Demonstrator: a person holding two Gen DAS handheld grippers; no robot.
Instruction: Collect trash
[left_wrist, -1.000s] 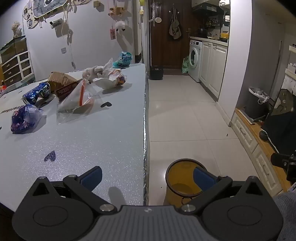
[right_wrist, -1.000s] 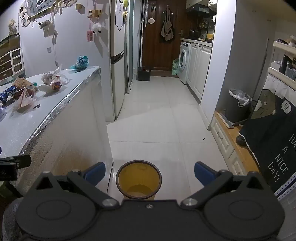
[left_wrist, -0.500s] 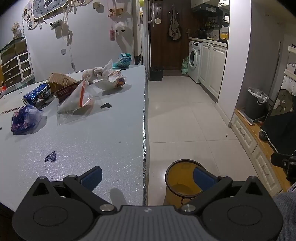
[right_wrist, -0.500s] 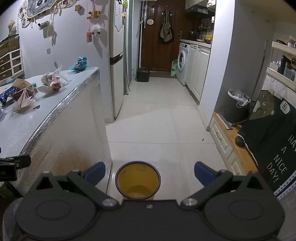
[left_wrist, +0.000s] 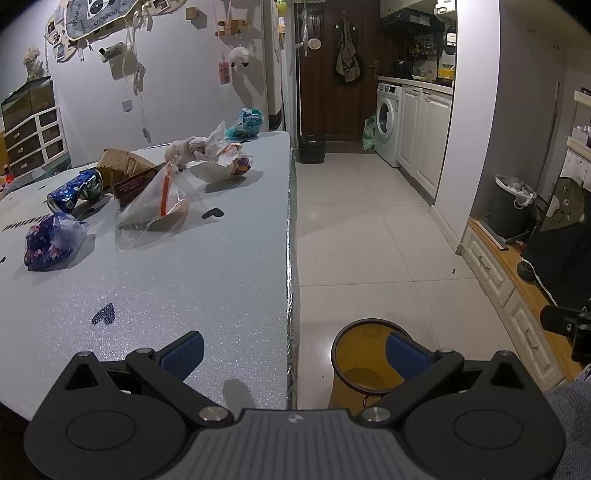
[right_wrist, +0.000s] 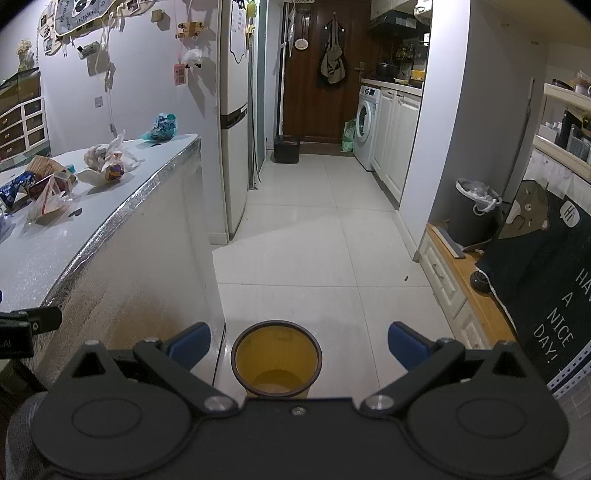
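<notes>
Trash lies on the grey counter (left_wrist: 207, 280): a purple crumpled bag (left_wrist: 48, 243), a blue can (left_wrist: 75, 190), a clear zip bag (left_wrist: 155, 210), a brown paper bag (left_wrist: 120, 166), white wrappers (left_wrist: 218, 158) and a teal bag (left_wrist: 245, 123). A yellow bin (left_wrist: 364, 365) stands on the floor beside the counter's near corner. My left gripper (left_wrist: 293, 350) hovers open over the counter edge, nothing between its fingers. My right gripper (right_wrist: 299, 341) is open above the yellow bin (right_wrist: 276, 360), also holding nothing.
A tiled corridor (right_wrist: 314, 221) runs to a brown door (right_wrist: 317, 74). A fridge (right_wrist: 234, 122) stands past the counter. A washing machine (right_wrist: 365, 125) and white cabinets line the right. A grey bin with liner (right_wrist: 476, 210) sits on a low wooden unit.
</notes>
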